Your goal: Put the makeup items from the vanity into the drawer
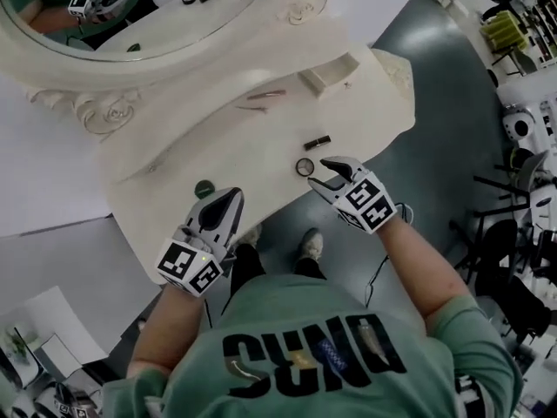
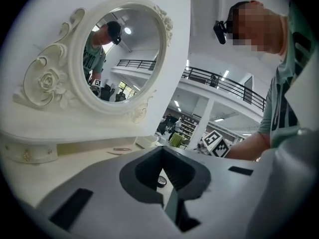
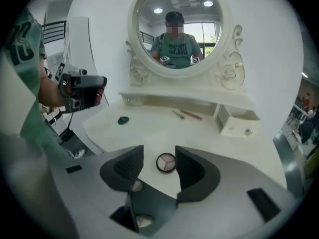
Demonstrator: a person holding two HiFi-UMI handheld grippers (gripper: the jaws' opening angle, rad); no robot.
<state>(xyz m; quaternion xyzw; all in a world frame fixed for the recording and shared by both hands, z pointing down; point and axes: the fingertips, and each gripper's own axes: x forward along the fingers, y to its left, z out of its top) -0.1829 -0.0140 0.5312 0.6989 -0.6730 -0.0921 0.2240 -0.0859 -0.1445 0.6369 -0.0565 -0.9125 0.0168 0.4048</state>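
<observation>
A round compact (image 1: 305, 166) lies open-faced on the white desk (image 1: 174, 155), near its front edge. Its dark rim frames three pale pans of powder, seen best in the right gripper view (image 3: 166, 162). It rests flat and nothing touches it.

The right tongs (image 1: 329, 174) hang just beside the compact, tips pointing at it. Their jaws stand wide apart and hold nothing; in the right gripper view (image 3: 159, 152) the compact shows in the gap between them, lying on the desk beyond the tips. The bare forearm behind them reaches in from the person's right, hand low over the desk's edge.

Other makeup lies farther out. A short black tube (image 1: 317, 142) sits just behind the compact. A small green disc (image 1: 204, 188) lies well to the left, near the front edge. Two thin pencils (image 1: 261, 101) lie side by side toward the back — one reddish, one darker.

At the desk's back right corner a small drawer (image 1: 329, 72) stands pulled out, its front with a round knob visible in the right gripper view (image 3: 239, 123).

The left tongs (image 1: 228, 197) hover over the front edge close to the green disc, tilted toward the desk. Their tips meet and they are empty (image 2: 162, 151).

Behind everything rises an oval mirror (image 1: 157, 7) in a carved white frame — it reflects the person in a green shirt.
</observation>
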